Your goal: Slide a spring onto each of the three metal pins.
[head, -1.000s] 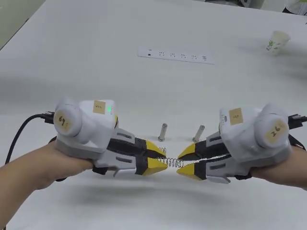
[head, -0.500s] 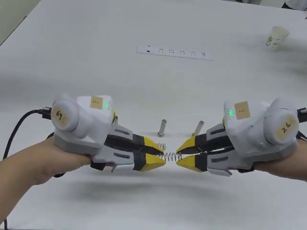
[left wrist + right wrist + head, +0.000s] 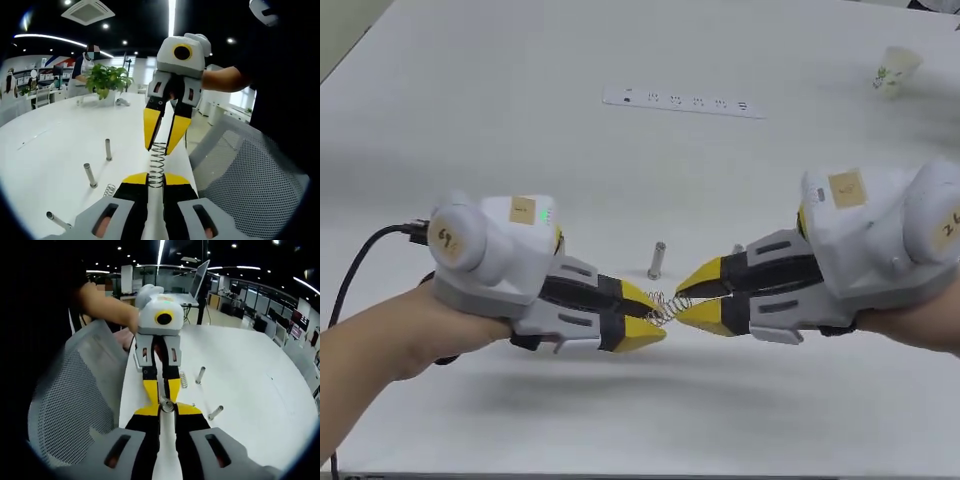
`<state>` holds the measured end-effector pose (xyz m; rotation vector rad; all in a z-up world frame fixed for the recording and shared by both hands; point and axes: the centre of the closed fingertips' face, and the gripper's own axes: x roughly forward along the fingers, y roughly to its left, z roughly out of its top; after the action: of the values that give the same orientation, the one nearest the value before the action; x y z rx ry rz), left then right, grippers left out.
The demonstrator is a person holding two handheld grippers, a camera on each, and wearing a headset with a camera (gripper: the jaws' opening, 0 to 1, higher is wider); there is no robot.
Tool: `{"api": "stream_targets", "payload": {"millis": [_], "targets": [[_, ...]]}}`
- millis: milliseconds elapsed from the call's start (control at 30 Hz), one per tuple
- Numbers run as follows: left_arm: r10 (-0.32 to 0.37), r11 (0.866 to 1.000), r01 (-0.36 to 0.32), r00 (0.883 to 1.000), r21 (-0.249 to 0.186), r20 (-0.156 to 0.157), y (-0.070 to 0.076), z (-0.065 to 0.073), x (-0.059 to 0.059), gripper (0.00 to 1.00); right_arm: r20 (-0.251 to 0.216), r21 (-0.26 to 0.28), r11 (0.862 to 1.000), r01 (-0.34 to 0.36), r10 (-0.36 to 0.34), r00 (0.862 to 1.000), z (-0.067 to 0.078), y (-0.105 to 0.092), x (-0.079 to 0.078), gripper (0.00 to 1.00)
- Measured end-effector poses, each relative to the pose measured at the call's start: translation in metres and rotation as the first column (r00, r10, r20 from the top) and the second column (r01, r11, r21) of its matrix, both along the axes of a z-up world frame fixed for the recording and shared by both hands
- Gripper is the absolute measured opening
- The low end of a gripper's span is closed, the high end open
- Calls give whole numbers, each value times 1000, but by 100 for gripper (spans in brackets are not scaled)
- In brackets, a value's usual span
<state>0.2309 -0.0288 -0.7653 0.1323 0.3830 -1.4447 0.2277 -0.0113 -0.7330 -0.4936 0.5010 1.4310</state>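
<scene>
Left tool point(image 3: 658, 323) clamped on spring point(image 3: 666, 307); right tool point(image 3: 682, 302), level, tip-to-tip, pinches opposite end.

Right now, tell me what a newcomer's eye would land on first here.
Two yellow-tipped grippers meet nose to nose above the white table: the left gripper and the right gripper each pinch an end of one small spring. Just behind them a metal pin stands upright on the table, with a white power strip farther back.
</scene>
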Motion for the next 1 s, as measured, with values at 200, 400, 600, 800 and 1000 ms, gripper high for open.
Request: {"api": "stream_targets", "payload": {"millis": [200,400,600,800,1000], "targets": [[-11,1000,11,1000,-1,3,-5,0,-3,2,8,33,999,-18,18,1000,5,12,-3,8],[-14,1000,14,1000,-5,5,-5,3,-5,2,34,65,997,-34,31,999,7,19,-4,8],[-3,1000,3,1000,-10,7,-1,5,-3,2,53,102,994,-26,20,998,9,23,-3,8],[15,1000,-15,1000,-15,4,2,6,-1,2,108,119,992,-53,40,993,11,24,-2,7],[33,999,-34,999,-30,-19,4,9,1,2,177,130,987,-92,68,982,13,24,-1,7]]}}
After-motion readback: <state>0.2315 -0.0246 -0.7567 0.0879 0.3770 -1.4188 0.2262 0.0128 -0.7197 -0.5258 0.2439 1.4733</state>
